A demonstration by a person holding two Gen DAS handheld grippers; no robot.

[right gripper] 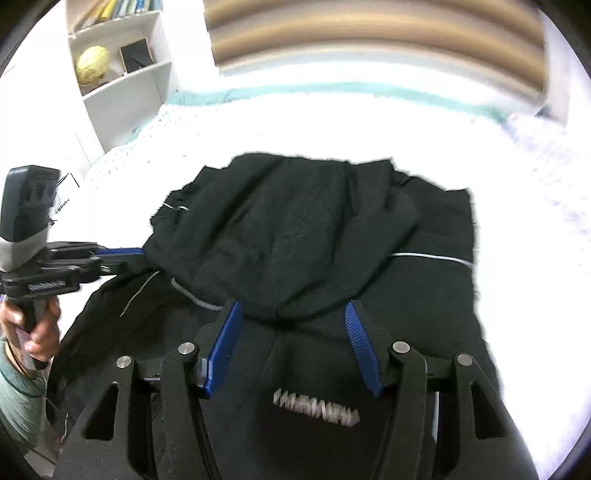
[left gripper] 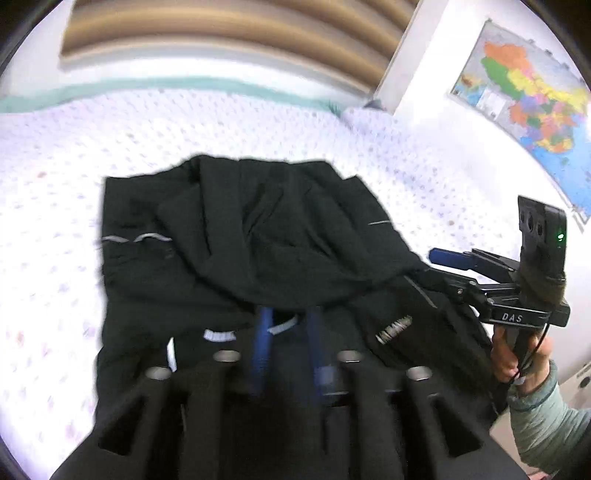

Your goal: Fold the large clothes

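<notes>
A large black jacket (left gripper: 258, 240) with thin grey stripes and a white logo lies on the white bed (left gripper: 55, 166), its far part folded back toward me into a loose flap. My left gripper (left gripper: 288, 314) hovers over the near edge of that flap; its blue fingers stand apart, blurred. In the right wrist view the same jacket (right gripper: 314, 240) fills the middle, and my right gripper (right gripper: 293, 308) is open, its blue fingers either side of the flap's near edge. Each gripper also shows in the other's view: the right one (left gripper: 439, 258) and the left one (right gripper: 136, 256), both at the jacket's sides.
The bed has a teal edge (left gripper: 184, 83) against a wooden headboard (left gripper: 221, 33). A coloured map (left gripper: 528, 103) hangs on the right wall. A white shelf (right gripper: 122, 66) with a globe and books stands left of the bed.
</notes>
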